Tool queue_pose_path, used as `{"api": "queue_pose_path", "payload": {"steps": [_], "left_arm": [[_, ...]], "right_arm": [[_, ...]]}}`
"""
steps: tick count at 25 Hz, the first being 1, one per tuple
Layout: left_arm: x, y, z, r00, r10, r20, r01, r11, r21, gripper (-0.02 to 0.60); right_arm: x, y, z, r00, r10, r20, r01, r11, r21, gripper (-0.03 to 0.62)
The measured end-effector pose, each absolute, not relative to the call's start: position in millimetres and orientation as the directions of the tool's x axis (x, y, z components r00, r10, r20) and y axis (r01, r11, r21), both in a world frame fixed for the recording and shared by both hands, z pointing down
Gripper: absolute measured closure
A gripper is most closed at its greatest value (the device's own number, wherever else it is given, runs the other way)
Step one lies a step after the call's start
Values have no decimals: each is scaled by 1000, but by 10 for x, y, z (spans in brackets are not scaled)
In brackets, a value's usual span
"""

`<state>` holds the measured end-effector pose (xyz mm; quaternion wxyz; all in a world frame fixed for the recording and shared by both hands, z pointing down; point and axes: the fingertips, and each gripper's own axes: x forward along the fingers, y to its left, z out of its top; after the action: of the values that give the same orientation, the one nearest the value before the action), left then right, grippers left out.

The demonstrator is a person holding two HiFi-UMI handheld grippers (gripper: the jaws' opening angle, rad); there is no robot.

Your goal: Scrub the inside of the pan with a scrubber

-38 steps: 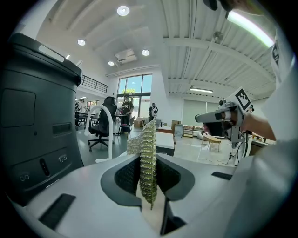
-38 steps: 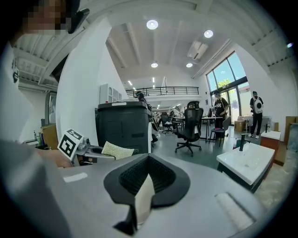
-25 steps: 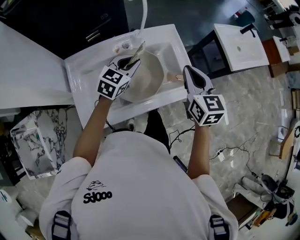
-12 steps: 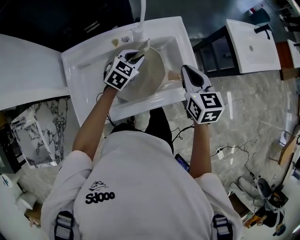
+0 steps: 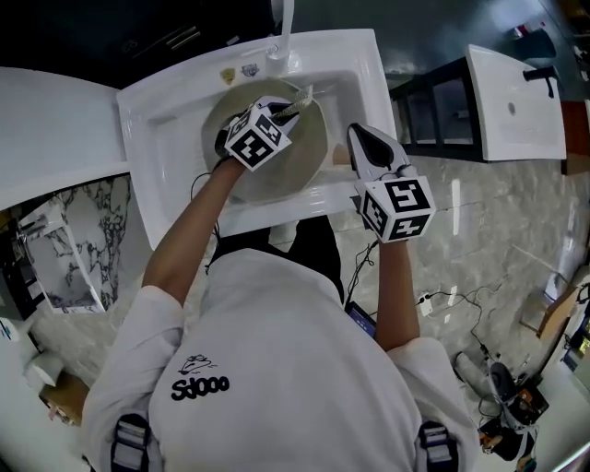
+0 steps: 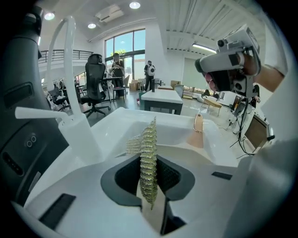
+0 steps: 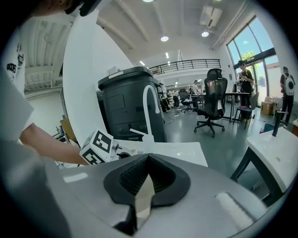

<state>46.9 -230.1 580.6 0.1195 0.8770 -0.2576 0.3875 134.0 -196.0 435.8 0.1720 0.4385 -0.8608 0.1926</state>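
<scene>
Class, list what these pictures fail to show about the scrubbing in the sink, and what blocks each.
Head view: left gripper covers where scrubber meets pan; contact unclear.
Left gripper view: pan's inside lies below its body; only the handle shows.
Right gripper view: the right gripper blocks nearly all the pan.

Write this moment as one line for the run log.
left gripper: shut on scrubber, over pan in sink | right gripper: jaws together, near pan handle

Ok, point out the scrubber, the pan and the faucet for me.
scrubber (image 6: pixel 149 158), left gripper view, middle of its mesh.
pan (image 5: pixel 300 171), head view, bare inside wall.
faucet (image 5: pixel 287 23), head view, its white spout.
</scene>
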Motion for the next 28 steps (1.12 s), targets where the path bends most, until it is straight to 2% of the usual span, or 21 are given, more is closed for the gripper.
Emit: {"api": "queue_pose_path", "payload": {"steps": [8, 15, 28], "left_arm": [[648, -2212, 6122, 577, -267, 772, -466, -884, 42, 512], [718, -2319, 6339, 543, -246, 803, -442, -897, 25, 512], [900, -2180, 6388, 574, -173, 801, -389, -918, 81, 515]], "right_arm": [[1363, -1821, 4508, -494, -716, 493, -868, 442, -228, 585], [1531, -1794, 4502, -439, -748, 498, -898, 374, -230, 585], [1505, -1653, 4527, -421, -757, 501, -907, 350, -234, 585]]}}
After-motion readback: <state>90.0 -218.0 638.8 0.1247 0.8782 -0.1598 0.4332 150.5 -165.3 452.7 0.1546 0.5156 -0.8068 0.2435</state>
